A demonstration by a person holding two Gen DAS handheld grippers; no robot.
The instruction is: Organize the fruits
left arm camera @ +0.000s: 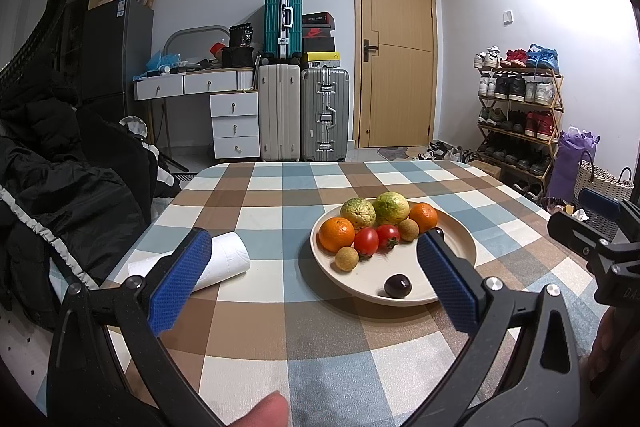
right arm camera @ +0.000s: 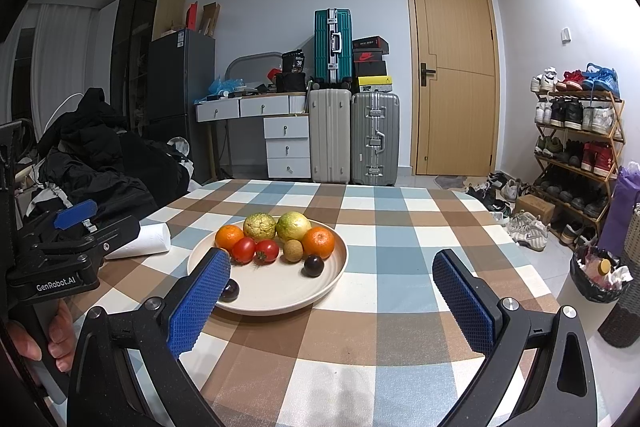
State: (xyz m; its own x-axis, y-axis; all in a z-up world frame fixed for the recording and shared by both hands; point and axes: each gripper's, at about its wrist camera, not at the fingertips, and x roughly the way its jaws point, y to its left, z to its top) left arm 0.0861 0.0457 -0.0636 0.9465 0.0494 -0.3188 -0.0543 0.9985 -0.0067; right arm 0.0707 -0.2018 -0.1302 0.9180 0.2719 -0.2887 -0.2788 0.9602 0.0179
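The left hand-held gripper [left arm camera: 314,279] is hovering above the table [left arm camera: 280,347] with its 2 blue pads spread wide and gripping nothing; it is sitting just in front of the plate [left arm camera: 460,251], toward the camera. The right hand-held gripper [right arm camera: 332,301] is likewise hanging with its pads spread wide and empty, its left pad overlapping the near-left rim of the plate in that view.

Taking the plate as the landmark and going left to right: a white paper roll [left arm camera: 224,259] is lying on the checked tablecloth to the left of the plate, apart from it. On the plate itself, an orange [left arm camera: 336,234] is sitting at the left, with a small brown longan [left arm camera: 346,259] just in front of it. 2 red tomatoes [left arm camera: 376,239] are resting side by side near the middle, touching each other. Behind them, 2 green-yellow guavas [left arm camera: 374,211] are standing at the back of the plate. A 2nd longan [left arm camera: 408,229] is lying right of the tomatoes, and a 2nd orange [left arm camera: 423,217] is sitting at the right rear. A dark plum [left arm camera: 397,285] is resting alone on the near part of the plate, and another dark plum [right arm camera: 313,265] is lying in front of the right orange.
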